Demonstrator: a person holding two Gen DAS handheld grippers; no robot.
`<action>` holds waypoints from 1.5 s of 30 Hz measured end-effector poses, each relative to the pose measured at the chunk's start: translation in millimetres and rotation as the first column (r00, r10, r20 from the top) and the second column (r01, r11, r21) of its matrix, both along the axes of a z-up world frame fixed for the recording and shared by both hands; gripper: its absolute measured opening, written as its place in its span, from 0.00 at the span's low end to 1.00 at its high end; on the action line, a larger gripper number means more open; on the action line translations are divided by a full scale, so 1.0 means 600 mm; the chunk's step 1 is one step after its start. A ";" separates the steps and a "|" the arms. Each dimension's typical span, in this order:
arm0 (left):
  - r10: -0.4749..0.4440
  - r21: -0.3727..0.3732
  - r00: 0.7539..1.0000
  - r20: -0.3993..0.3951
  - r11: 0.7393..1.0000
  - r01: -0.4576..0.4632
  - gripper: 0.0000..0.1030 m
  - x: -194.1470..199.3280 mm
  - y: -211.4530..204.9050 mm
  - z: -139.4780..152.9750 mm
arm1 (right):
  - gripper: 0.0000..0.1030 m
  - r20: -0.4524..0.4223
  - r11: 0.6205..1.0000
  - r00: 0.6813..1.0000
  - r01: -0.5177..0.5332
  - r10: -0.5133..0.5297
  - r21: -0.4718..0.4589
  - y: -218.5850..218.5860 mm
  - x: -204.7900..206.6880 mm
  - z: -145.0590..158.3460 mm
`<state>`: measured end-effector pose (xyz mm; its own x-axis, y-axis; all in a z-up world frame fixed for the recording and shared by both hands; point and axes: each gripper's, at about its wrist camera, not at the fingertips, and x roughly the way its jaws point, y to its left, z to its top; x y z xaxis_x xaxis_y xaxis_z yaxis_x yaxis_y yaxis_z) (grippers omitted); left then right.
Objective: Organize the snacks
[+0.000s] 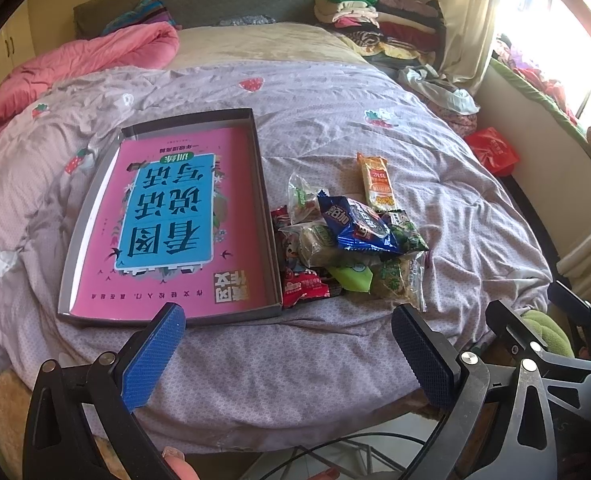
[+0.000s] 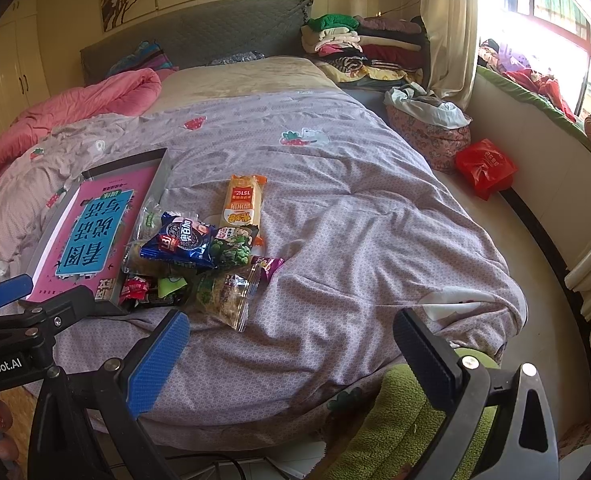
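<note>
Bed's quilt [image 1: 335, 128] is holding everything: snacks [image 1: 347, 240] are piling up just right of the grey tray [image 1: 265, 208], touching its edge. Left gripper [image 1: 287, 356] and right gripper [image 2: 291, 360] are both hovering near, fingers spread, gripping nothing.

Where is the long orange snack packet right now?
The orange snack packet lies flat on the lilac quilt at the far edge of the snack pile, just beyond the blue cookie packet, right of the grey tray; neither tongs touches it.

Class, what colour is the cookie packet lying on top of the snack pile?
Dark blue, with a black-and-white cookie picture: the cookie packet. It shows best in the right wrist view.
</note>
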<state>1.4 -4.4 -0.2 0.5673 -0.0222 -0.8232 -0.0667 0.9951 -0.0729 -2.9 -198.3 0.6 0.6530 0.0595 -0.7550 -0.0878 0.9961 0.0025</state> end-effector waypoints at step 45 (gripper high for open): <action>-0.021 -0.024 0.999 -0.029 0.999 0.021 1.00 0.042 0.007 -0.011 | 1.00 -0.030 1.000 0.999 -0.016 0.016 0.001 0.005 0.032 -0.014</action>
